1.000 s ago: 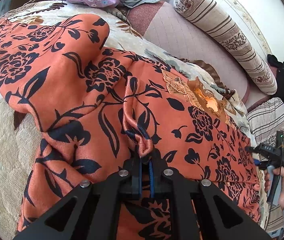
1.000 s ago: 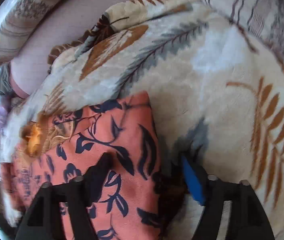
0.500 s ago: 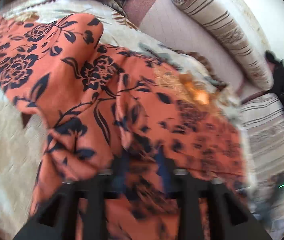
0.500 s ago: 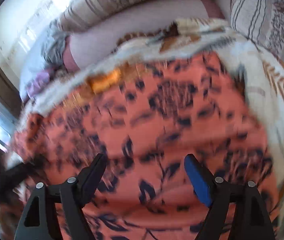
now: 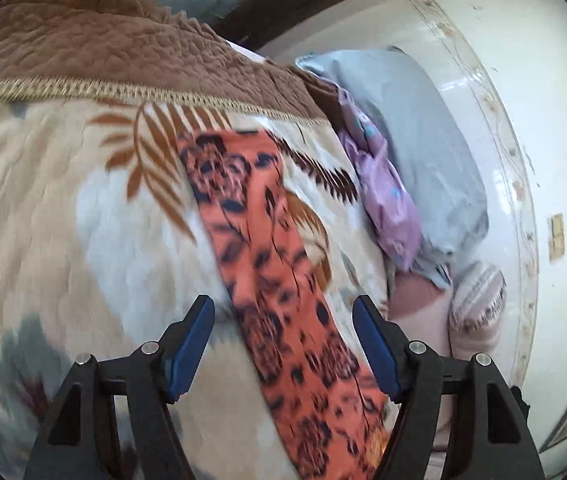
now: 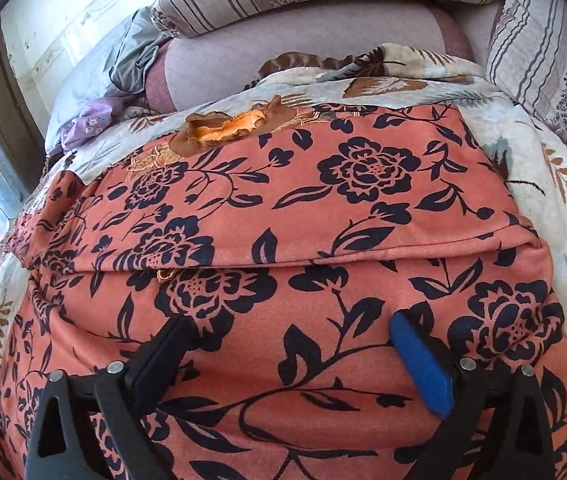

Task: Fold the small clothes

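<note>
We see the soft orange floral garment [image 6: 283, 216] folded flat on the plush leaf-print blanket [image 5: 63, 220] mid-bed. Our left tool [image 5: 283, 344] and right tool [image 6: 295, 344] have just spread wide, gripping nothing.

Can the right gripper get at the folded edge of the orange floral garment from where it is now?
Probably yes. The right gripper has just been opening, nothing is between its fingers, and it hangs over the orange floral garment. The folded edge lies just ahead, uncovered.
</note>
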Tool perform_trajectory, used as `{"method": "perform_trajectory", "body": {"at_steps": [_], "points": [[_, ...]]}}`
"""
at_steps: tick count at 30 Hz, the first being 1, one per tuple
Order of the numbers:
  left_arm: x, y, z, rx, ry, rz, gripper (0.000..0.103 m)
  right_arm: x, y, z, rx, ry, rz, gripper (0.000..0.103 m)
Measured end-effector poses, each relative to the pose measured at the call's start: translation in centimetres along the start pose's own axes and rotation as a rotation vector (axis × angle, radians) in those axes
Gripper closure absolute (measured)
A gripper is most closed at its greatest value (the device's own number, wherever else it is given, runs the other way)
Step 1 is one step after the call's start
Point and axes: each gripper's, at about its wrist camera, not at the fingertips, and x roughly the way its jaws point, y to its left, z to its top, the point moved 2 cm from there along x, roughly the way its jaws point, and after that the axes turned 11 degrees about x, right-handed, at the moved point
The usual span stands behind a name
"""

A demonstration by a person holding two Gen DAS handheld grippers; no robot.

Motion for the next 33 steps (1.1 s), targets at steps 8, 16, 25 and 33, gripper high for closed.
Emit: {"method": "perform_trajectory", "body": {"at_steps": [8,16,25,33], "points": [[5.0,2.5,3.0,-0.017,-0.028,0.089,0.033,0.1,-0.2,-0.1,0.016,-0.001,0.024,0.001],[6.4,2.9,4.1,0.029,0.046,0.267,0.096,0.1,-0.5,-0.1,0.041,-0.007,0.057,0.000],[-1.0,-20.0,-4.1,0.763,-0.152,0.204,0.097,-0.2,-1.0,0.0,0.075,-0.016,0.100,0.000],[-2.8,-37.4,-28.2,1.195,-0.027,-0.196,0.097,-0.5,-1.5,0.1,0.106,-0.021,0.138,0.001]]}}
